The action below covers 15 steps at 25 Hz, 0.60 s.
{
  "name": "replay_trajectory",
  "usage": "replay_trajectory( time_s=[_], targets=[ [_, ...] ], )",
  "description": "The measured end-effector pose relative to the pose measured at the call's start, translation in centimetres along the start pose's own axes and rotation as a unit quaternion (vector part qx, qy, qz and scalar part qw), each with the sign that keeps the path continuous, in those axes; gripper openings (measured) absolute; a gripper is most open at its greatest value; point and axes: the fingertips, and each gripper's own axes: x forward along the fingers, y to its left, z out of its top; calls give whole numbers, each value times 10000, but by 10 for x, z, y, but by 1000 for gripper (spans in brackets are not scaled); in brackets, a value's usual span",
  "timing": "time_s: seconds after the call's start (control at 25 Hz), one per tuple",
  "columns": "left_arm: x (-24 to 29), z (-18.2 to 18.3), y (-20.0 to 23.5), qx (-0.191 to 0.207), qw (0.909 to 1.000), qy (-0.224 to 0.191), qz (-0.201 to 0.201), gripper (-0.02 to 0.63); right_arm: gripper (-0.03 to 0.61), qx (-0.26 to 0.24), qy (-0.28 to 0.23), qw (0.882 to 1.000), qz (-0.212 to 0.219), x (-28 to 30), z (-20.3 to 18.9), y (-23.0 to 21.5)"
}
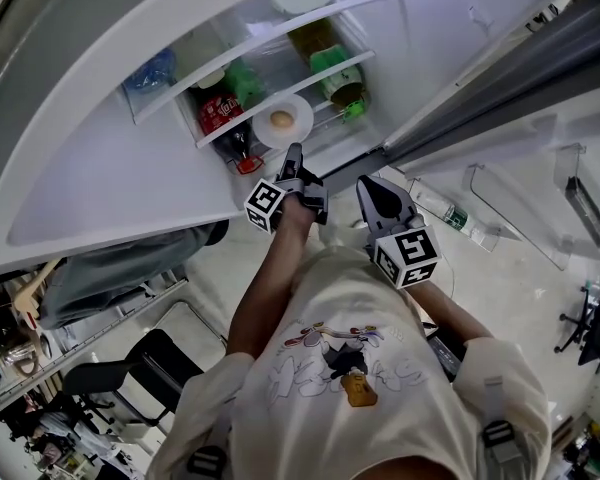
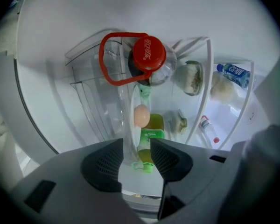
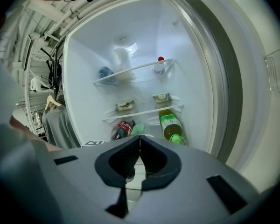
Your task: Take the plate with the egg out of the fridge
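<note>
Ahead of me a red-capped cola bottle (image 2: 148,57) lies near a green-labelled bottle of yellowish drink (image 3: 171,125), with two food boxes (image 3: 125,105) one level above them

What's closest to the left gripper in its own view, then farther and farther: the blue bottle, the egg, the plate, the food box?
1. The plate: its rim sits between the open jaws of the left gripper.
2. The egg: on the plate, just beyond.
3. The food box: next shelf, to the right.
4. The blue bottle: far shelf, rightmost.

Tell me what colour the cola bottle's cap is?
The cap is red, clearest in the left gripper view.
</note>
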Motion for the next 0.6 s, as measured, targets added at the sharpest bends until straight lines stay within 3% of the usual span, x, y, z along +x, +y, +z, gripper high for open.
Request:
replay_trajectory(
  time_s=[0.6],
  targets=[
    [21,8,1,-85,9999,-111,43,167,6,105,-15,9999,-66,5,2,-4]
  ],
)
